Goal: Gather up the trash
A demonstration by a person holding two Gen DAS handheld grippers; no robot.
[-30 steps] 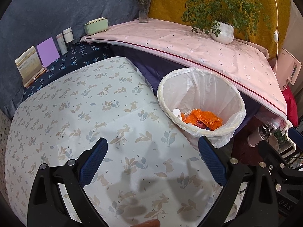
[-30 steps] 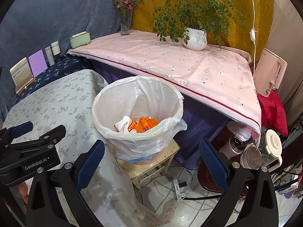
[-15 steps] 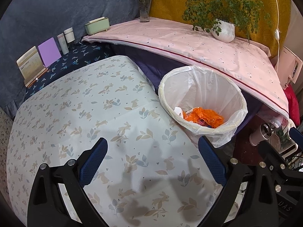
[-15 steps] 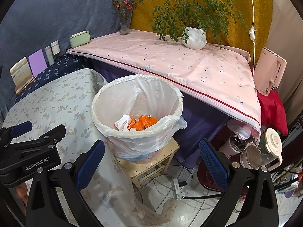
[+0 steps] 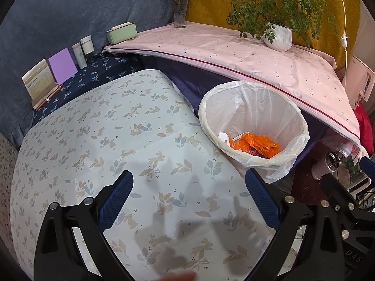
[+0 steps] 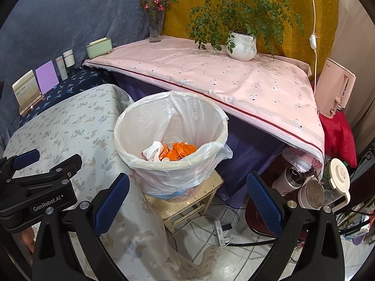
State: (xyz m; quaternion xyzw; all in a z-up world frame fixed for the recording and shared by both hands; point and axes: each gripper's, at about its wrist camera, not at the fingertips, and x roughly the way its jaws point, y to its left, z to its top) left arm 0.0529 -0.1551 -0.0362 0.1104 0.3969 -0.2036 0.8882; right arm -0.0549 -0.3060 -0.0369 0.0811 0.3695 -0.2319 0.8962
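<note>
A white bin lined with a clear plastic bag stands beside the rabbit-print table. It holds orange plastic trash and white crumpled paper. In the right wrist view the bin sits on a small stool. My left gripper is open and empty above the table's near right part. My right gripper is open and empty, in front of and below the bin. The left gripper's body shows at the left of the right wrist view.
A pink-covered shelf behind the bin carries a potted plant, a flower vase and a green box. Cards and jars stand at the far left. Flasks and jars, cables and a power strip lie on the floor at right.
Both views have shifted slightly; the bin sits a little lower and further right in the left wrist view. Both grippers stay open and empty.
</note>
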